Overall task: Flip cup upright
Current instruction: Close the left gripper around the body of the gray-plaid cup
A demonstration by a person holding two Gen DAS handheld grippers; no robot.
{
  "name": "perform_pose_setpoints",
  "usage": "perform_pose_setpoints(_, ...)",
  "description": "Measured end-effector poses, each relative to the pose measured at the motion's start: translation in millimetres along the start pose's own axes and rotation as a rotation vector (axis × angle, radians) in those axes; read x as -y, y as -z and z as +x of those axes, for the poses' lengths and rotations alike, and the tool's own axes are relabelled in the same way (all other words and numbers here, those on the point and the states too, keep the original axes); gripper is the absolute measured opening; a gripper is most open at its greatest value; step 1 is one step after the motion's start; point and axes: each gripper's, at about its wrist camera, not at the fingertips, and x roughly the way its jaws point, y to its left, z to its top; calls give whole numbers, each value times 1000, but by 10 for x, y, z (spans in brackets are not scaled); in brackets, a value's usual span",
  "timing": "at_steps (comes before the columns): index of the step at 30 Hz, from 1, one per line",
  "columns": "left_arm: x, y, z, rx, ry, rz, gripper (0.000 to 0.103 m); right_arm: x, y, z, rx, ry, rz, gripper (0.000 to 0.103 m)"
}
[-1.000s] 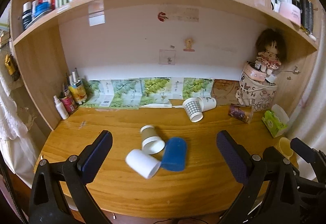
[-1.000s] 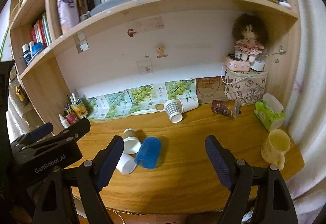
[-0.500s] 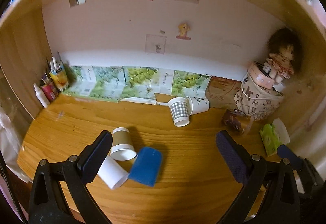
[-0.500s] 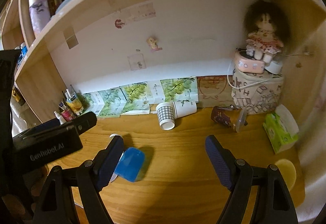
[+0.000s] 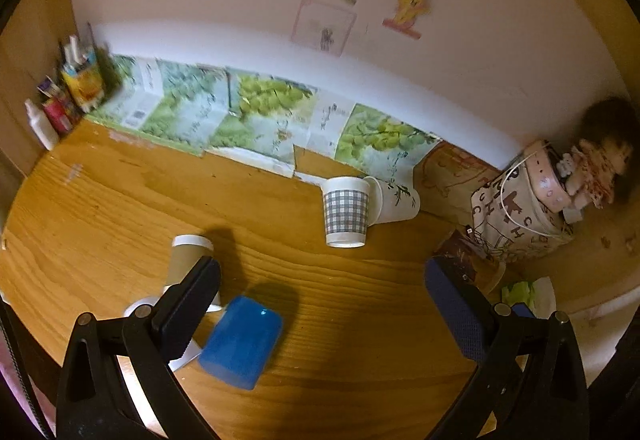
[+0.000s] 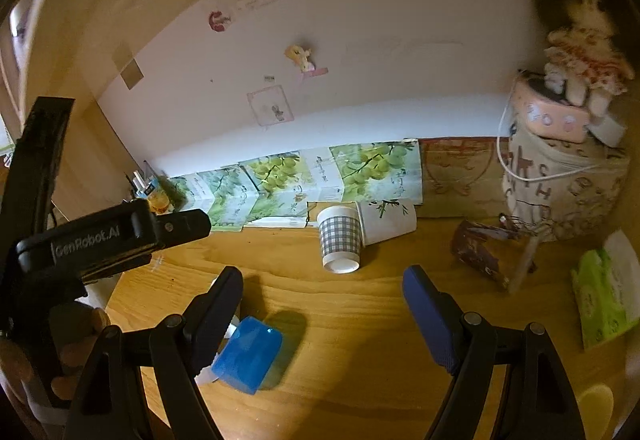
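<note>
Both claws hover over a wooden desk (image 5: 120, 200) with their jaws spread wide and nothing between them.

The left claw (image 5: 322, 294) has a blue cup (image 5: 240, 344) lying on its side just inside its left finger, nearer to that finger than to the right one, with the closed base pointing away from the claw and the mouth toward the camera. Partly hidden behind that left finger are a brown cup (image 5: 186, 260) with a white rim and a white cup (image 5: 184, 354), both tipped over and touching or almost touching the blue one. Farther ahead, about midway between the fingers, a checked cup (image 5: 346, 212) stands mouth down, with a white leaf-print cup (image 5: 394, 200) lying on its side against it. Ahead and to the right sit a printed bag (image 5: 516, 216) and a doll (image 5: 596, 168) on top of it.

The right claw (image 6: 322, 304) sees the same blue cup (image 6: 250, 358) low beside its left finger, touching it or nearly so; I cannot tell which. The checked cup (image 6: 340, 238) stands ahead between the fingers, the leaf-print cup (image 6: 386, 220) beside it. To the right lie a brown wrapped packet (image 6: 492, 252) and a green tissue pack (image 6: 604, 292). The left claw's body (image 6: 104, 236) shows at the far left.
</note>
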Motion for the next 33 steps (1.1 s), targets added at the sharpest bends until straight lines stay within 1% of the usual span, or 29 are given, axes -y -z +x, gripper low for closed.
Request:
perform_pose_setpoints(3, -17, -103, 235, -55, 24, 1, 102, 65, -57, 164, -20, -13, -1, 83)
perform_pose_setpoints(6, -14, -205, 460, -100, 29, 19, 102, 84, -100, 322, -35, 0, -26, 83)
perform_pose_setpoints(10, 8, -336, 761, -158, 12, 40, 102, 117, -132, 484, -42, 7, -67, 83)
perform_pose_setpoints(13, 21, -406, 959, -208, 15, 51, 102, 154, -146, 631, -65, -6, -71, 83)
perform_pose_setpoints(16, 50, -464, 1160, -252, 7, 65, 102, 198, -161, 753, -69, -16, -69, 83)
perform_pose_setpoints(21, 84, -531, 1474, -318, 4, 69, 102, 253, -164, 952, -84, -19, -83, 83)
perform_pose_setpoints(23, 88, -548, 1607, -359, 29, 54, 102, 274, -157, 1006, -91, -26, -79, 83)
perform_pose_setpoints(25, 77, -561, 1708, -387, 39, 34, 102, 302, -147, 1066, -106, -30, -75, 83)
perform_pose_setpoints(33, 119, -519, 2043, -482, 0, 27, 102, 401, -121, 1248, -169, -52, -57, 83)
